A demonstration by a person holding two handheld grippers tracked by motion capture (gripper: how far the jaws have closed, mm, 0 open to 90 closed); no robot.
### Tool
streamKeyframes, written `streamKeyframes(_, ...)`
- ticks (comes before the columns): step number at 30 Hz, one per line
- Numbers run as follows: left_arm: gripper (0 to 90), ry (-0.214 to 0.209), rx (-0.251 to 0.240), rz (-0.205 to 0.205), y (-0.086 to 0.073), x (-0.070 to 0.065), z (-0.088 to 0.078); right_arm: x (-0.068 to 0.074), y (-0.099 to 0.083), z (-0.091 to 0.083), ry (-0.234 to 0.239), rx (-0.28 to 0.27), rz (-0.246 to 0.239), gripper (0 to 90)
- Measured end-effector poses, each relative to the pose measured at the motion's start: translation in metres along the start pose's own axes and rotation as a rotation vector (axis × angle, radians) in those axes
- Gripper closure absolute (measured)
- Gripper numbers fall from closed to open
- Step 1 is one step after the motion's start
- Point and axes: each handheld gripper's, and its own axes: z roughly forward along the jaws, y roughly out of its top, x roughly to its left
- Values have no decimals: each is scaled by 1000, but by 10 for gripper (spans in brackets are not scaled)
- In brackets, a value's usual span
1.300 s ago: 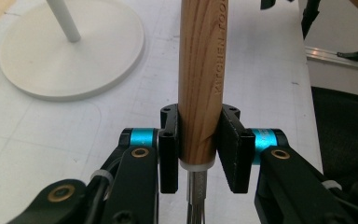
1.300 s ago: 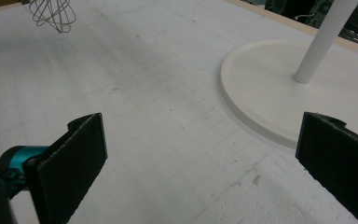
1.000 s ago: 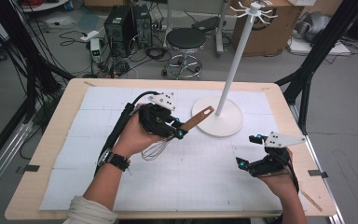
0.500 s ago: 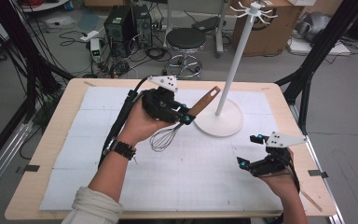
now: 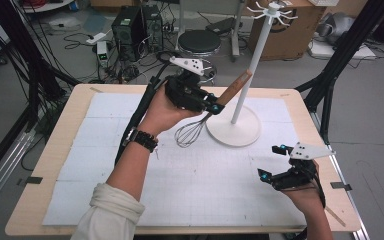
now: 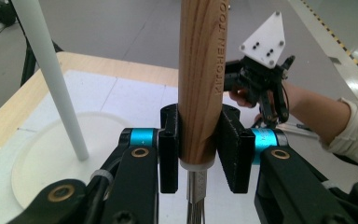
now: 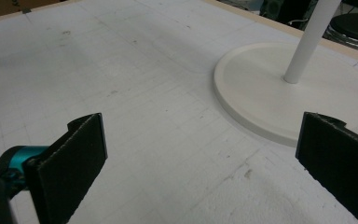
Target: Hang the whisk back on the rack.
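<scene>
The left gripper [image 5: 214, 106] is clamped on the whisk [image 5: 211, 114] by its wooden handle, lifting it beside the white stand [image 5: 246, 74], probably so it can hang on a hook. Its long axis is tilted: handle up toward the pole, wires down. The right gripper [image 5: 273, 162] rests with its jaws apart, holding nothing.

A wooden-handled wire whisk [image 5: 207, 116] is clamped by its handle between the left jaws, its wire head hanging below them.
</scene>
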Motion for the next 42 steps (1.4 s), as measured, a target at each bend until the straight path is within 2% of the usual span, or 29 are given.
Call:
streamKeyframes(4, 712, 7, -14, -10, 8, 3, 3, 0, -1, -2, 0, -6, 0, 6)
streamKeyframes(12, 712, 12, -27, 7, 31, 10, 2, 2, -1, -2, 2, -3, -5, 6)
streamKeyframes(14, 712, 2, -53, 2, 38, 15, 0, 3, -1, -2, 4, -2, -5, 6)
streamKeyframes(19, 712, -7, -70, -9, 46, 25, -4, 3, -1, -2, 6, -2, -6, 6)
streamKeyframes(22, 712, -6, -61, -6, 50, 28, -5, 3, -1, -3, 7, -6, -5, 6)
streamKeyframes(26, 712, 1, -79, -10, 57, 33, -5, 2, -2, -2, 5, 3, -4, 6)
streamKeyframes(30, 712, 16, -61, -10, 66, 39, -2, 1, -2, -1, 2, 2, -4, 6)
streamKeyframes(34, 712, 30, -68, -16, 75, 45, 1, 1, -2, 0, 1, 10, -8, 6)
streamKeyframes(39, 712, 25, -72, -19, 84, 50, 7, 0, -2, -1, -4, 6, -4, 6)
streamKeyframes(42, 712, 34, -54, -25, 87, 55, 11, -1, -3, -3, -5, 3, 0, 6)
